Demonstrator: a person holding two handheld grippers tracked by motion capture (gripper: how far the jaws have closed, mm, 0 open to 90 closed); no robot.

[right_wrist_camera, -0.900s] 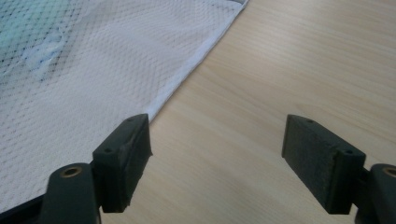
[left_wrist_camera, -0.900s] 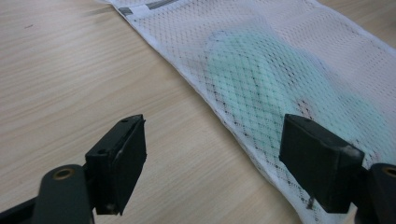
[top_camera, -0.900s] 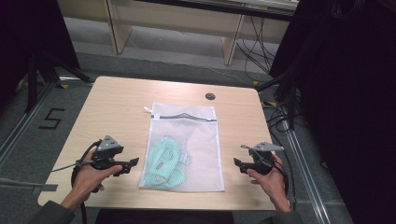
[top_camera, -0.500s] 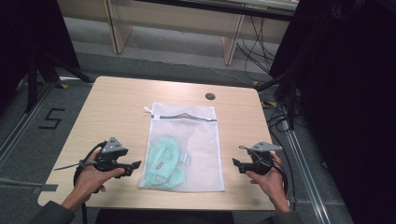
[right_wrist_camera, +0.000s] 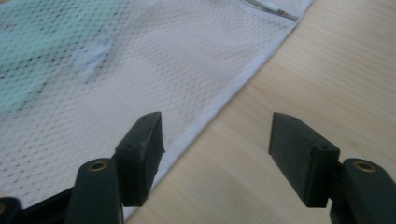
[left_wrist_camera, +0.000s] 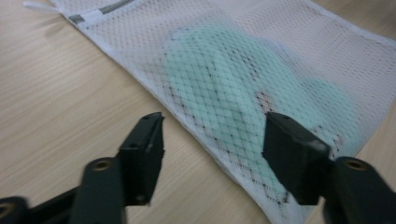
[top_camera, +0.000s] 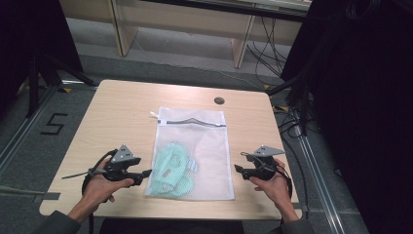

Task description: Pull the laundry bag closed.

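Left claw (top_camera: 146, 173) open, nothing held, at left edge of mesh bag (top_camera: 195, 146). Right claw (top_camera: 237, 169) open, empty, at right edge. Bag flat at frame centre on tabletop (top_camera: 112, 117), green item (top_camera: 170, 168) inside. Bag not yet gripped; grasping left to do.

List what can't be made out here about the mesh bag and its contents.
- Mint-green item inside the mesh bag: the netting veils it in the high view, blur in the left gripper view; what it is stays unclear.
- Zipper: cut off by the right gripper view's top edge; too small in the high view to tell whether it is closed.
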